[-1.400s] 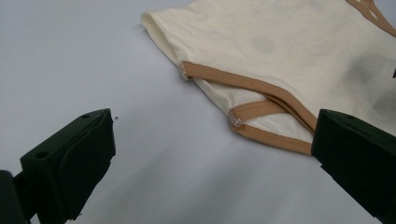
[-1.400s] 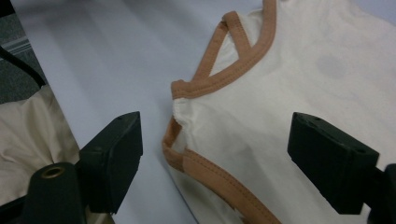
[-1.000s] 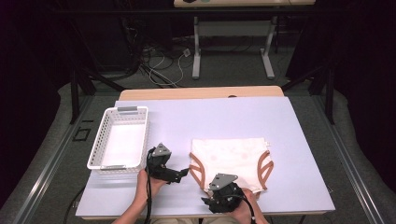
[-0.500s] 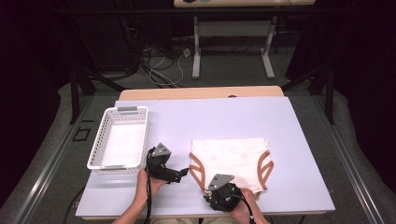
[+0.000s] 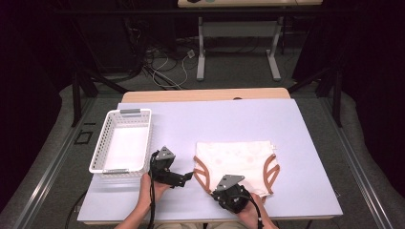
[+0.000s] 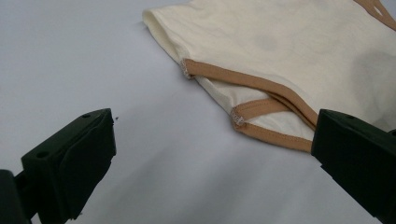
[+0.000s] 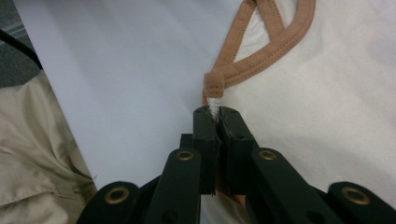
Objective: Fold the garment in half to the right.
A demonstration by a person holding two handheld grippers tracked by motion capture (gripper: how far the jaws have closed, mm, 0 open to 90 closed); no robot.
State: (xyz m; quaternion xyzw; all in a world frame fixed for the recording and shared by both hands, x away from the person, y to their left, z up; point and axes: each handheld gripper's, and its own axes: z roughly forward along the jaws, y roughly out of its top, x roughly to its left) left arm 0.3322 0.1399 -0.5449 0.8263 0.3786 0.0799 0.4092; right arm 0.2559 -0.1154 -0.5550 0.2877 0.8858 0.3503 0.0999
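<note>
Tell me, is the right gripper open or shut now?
Shut: the right gripper has just closed its jaws, pinching the garment at its brown trim end.

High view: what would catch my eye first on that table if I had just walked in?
Likely the cream garment with tan trim, spread flat on the pale table just ahead of the person. The right gripper has just closed its fingers on the trim's near end, while the left gripper waits open beside the cloth. A white basket stands at the table's left.
</note>
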